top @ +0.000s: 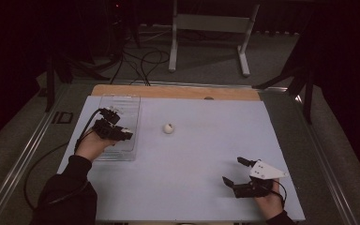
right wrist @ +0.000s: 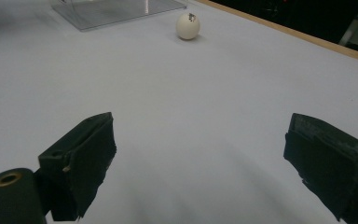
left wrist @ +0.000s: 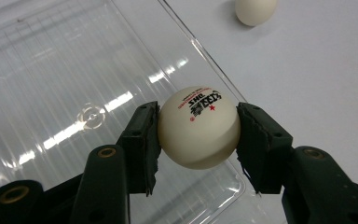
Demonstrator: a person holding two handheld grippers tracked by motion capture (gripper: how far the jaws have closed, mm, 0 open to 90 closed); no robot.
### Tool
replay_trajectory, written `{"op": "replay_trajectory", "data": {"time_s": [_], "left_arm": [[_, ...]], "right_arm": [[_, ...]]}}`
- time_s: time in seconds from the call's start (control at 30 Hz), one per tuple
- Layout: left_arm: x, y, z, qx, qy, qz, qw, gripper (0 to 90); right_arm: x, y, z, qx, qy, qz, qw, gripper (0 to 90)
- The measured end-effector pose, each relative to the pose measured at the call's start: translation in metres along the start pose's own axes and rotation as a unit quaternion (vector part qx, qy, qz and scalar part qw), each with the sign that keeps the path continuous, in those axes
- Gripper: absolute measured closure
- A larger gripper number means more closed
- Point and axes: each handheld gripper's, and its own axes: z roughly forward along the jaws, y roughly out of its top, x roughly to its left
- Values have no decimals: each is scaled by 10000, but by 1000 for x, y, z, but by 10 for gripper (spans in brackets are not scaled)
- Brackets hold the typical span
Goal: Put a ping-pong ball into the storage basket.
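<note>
Left gripper (left wrist: 198,128) clamped on white ball (left wrist: 199,127) over clear tray (left wrist: 51,70), right gripper (right wrist: 200,158) wide apart near right, second ball (top: 168,128) mid-table.

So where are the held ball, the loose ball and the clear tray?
Held ball (left wrist: 198,127), left gripper view, its front face.
Loose ball (top: 168,128), high view, its middle.
Clear tray (left wrist: 46,60), left gripper view, its bare floor.

I see bare table (top: 206,159) between my right gripper (top: 238,172) and the loose ball (top: 168,128), nothing blocking. My left gripper (left wrist: 198,128) hangs over the clear tray (left wrist: 65,84), whose near wall stands beside it.
</note>
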Motion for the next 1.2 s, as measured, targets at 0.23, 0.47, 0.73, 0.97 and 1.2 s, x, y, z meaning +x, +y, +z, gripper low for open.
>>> {"op": "replay_trajectory", "data": {"time_s": [0.23, 0.47, 0.73, 0.97, 1.2], "left_arm": [[1, -2, 7, 151, -19, -66, 9999, 521], [2, -2, 12, 303, -18, -116, 9995, 520], [2, -1, 12, 280, 82, -188, 9994, 489], [3, 1, 4, 178, 188, -332, 9991, 364], [1, 5, -7, 50, 293, -442, 9986, 253]], "right_arm": [[0, 0, 0, 11, -11, 3, 10000, 87], [0, -1, 0, 38, -15, 11, 10000, 87], [-1, -1, 0, 42, -22, -8, 10000, 87], [-1, 0, 0, 37, -27, -7, 10000, 87], [0, 0, 0, 36, -33, -8, 10000, 87]]}}
